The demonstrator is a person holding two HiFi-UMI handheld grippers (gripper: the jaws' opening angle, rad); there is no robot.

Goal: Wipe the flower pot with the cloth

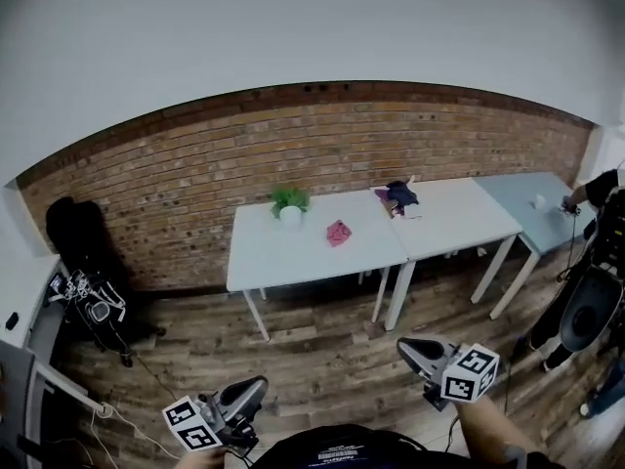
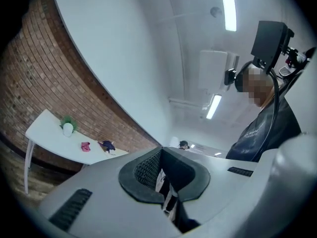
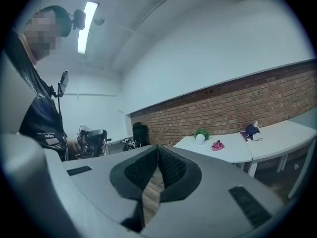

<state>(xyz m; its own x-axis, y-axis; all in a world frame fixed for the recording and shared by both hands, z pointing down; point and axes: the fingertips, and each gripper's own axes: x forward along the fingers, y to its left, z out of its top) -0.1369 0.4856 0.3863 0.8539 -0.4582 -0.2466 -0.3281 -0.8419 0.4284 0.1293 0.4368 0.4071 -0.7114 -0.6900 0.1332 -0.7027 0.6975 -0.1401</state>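
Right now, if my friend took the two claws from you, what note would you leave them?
Claws: the left claw is shut and holds nothing. The right claw is shut and holds nothing.
Things: the flower pot stands on the white table by the brick wall. The pink cloth lies on the same table, to the pot's right in the head view, not touching it.
Done: nothing yet. Both claws are far from the table.
Left: walk over, pick up the cloth, maybe steady the pot with the other claw, and wipe it.
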